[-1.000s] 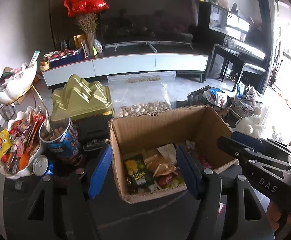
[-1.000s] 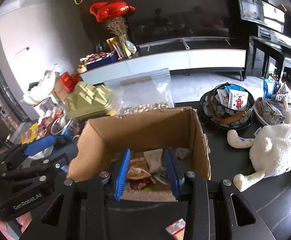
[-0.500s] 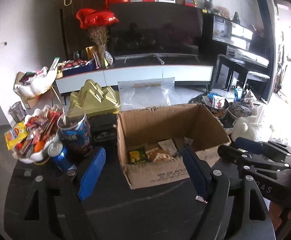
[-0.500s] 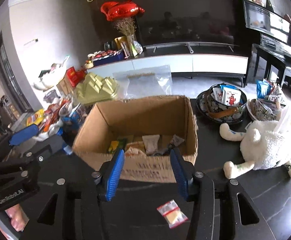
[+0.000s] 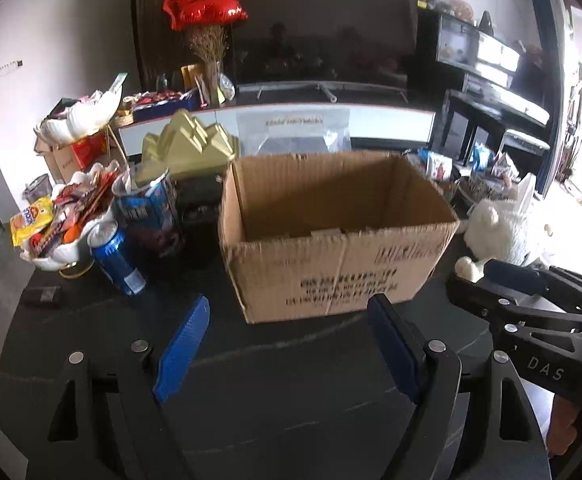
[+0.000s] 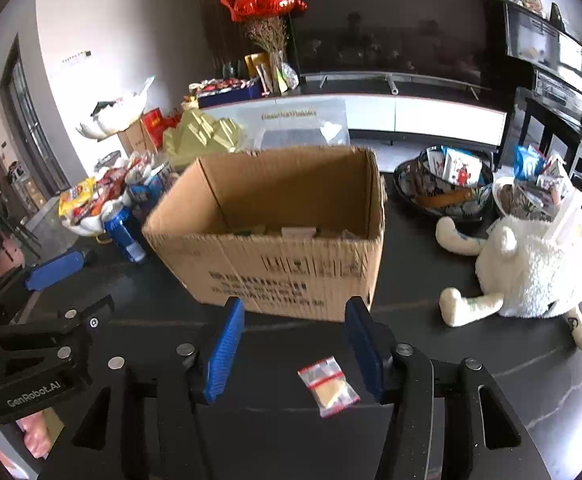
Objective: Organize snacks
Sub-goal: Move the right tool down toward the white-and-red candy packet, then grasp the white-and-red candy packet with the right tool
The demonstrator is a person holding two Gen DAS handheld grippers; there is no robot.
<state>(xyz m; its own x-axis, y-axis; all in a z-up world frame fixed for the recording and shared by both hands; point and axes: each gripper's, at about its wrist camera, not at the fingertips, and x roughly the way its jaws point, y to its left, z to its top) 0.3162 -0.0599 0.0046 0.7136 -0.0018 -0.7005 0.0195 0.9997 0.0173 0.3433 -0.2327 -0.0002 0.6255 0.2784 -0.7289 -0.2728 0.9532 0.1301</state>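
Observation:
An open cardboard box (image 5: 331,248) stands on the dark table; in the right wrist view (image 6: 283,232) a few snack packs show low inside it. My left gripper (image 5: 287,348) is open and empty, low in front of the box. My right gripper (image 6: 295,344) is open and empty, also in front of the box. A small clear snack packet with red stripes (image 6: 329,386) lies on the table between the right gripper's fingers, not touching them. The right gripper also shows in the left wrist view (image 5: 531,304), and the left gripper in the right wrist view (image 6: 39,320).
Left of the box stand a blue can (image 5: 117,256), a snack tub (image 5: 151,212), a white bowl of snacks (image 5: 63,220) and a gold box (image 5: 187,148). To the right lie a white plush toy (image 6: 531,268) and two bowls of packets (image 6: 447,184).
Both grippers have drawn back and down from above the box to the table in front of it. The right gripper's jaws have opened wider. The small packet now lies between its fingers.

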